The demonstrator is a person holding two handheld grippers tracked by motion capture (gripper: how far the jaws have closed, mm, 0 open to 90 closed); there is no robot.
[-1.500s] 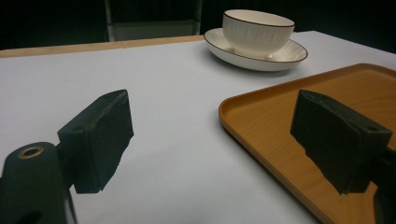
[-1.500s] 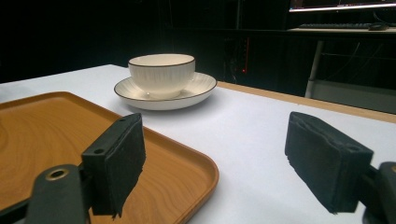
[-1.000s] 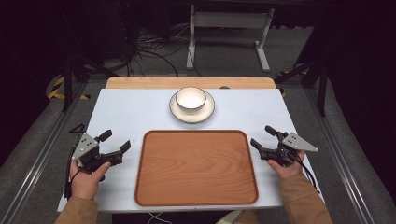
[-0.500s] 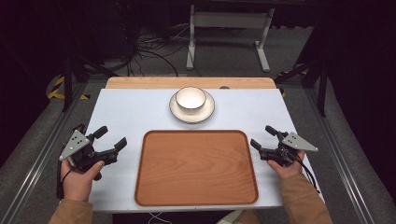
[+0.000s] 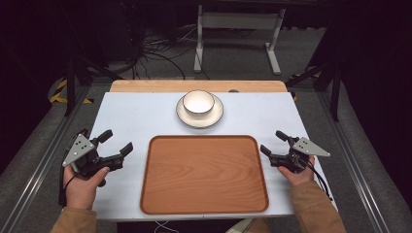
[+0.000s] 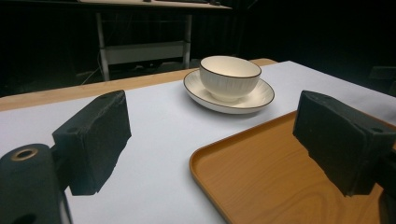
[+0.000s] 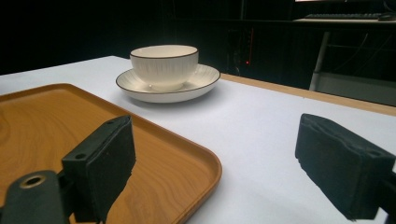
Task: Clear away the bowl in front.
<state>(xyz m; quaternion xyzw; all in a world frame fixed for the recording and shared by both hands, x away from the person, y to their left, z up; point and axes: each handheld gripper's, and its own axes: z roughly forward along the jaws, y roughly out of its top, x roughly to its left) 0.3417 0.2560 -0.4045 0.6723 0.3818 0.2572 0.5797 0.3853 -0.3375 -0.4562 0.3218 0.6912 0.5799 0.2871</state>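
Flanking the tray point(image 5: 204, 174), I hold both tongs wide, left point(image 5: 112, 146) and right point(image 5: 278, 144); the bowl point(image 5: 198, 102) beyond looks fragile, so I'd grip its rim.

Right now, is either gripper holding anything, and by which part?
Nothing is held. The left gripper and right gripper are both open and empty, either side of the tray.

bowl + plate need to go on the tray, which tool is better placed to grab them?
Marginal call: left. Both tools, left and right, are open beside the tray. The bowl on its plate sits slightly left of the tray's middle.
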